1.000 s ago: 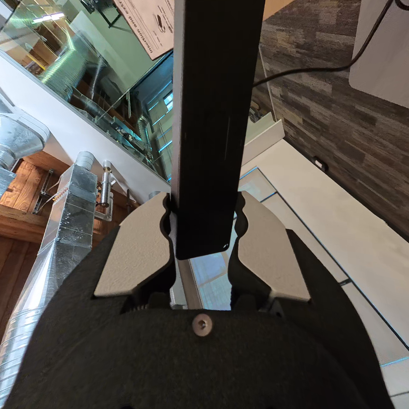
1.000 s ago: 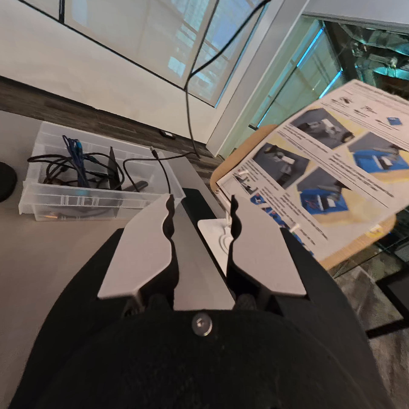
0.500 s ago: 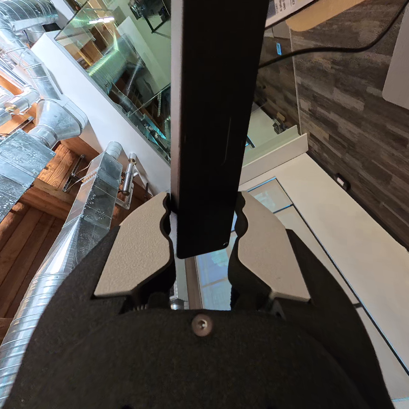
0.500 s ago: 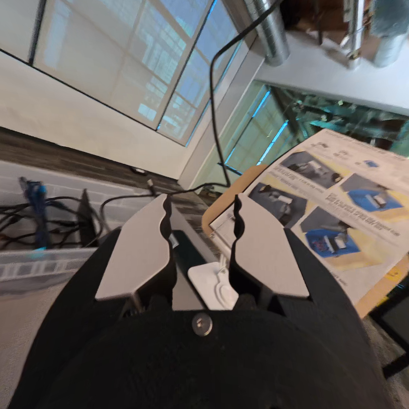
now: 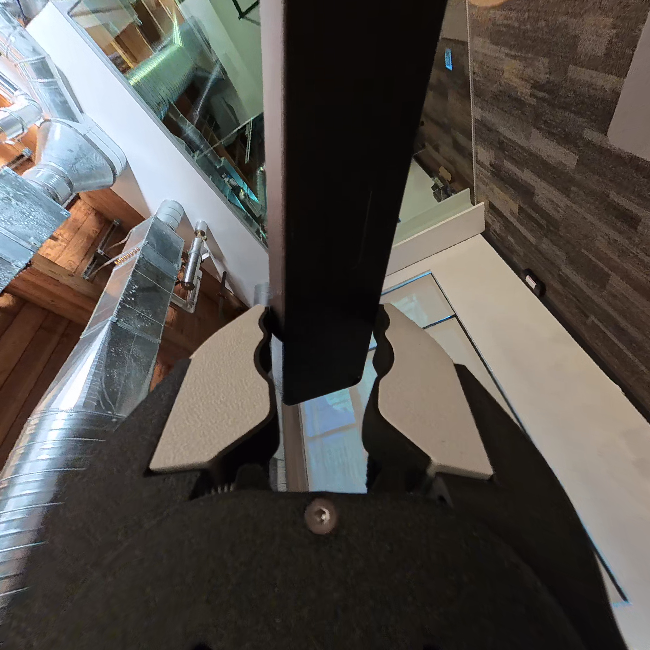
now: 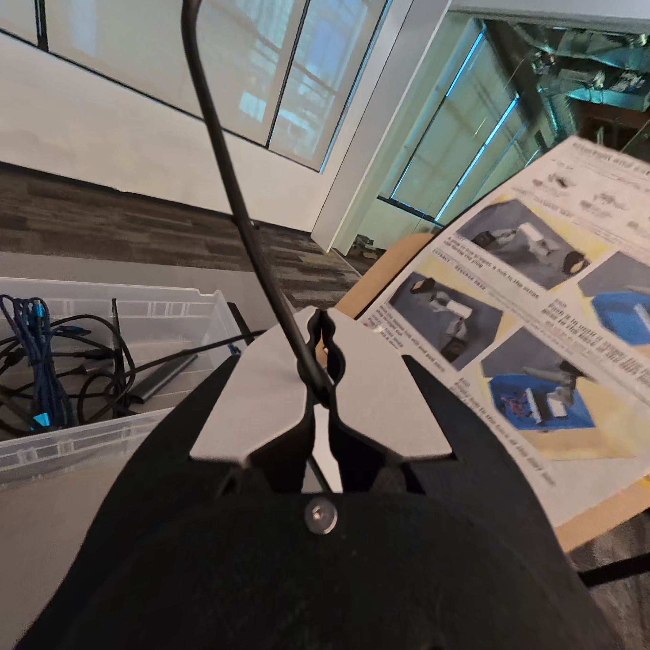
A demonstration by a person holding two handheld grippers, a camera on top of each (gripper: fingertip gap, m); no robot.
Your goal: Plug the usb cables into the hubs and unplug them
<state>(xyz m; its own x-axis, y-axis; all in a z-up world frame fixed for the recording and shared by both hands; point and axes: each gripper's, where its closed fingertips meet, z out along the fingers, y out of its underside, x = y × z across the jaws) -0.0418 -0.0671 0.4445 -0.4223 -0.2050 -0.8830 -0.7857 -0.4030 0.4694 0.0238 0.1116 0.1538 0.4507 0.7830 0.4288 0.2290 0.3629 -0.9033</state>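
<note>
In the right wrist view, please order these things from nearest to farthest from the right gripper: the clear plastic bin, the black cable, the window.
1. black cable: pinched between the fingers of the right gripper.
2. clear plastic bin: on the left, on the table.
3. window: far behind, upper middle.

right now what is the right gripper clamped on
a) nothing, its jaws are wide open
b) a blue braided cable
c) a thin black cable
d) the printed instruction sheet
c: in the right wrist view the right gripper has its jaws closed together on a thin black cable that runs up and away from the fingertips, while the blue braided cable lies in the clear plastic bin at the left.
</note>
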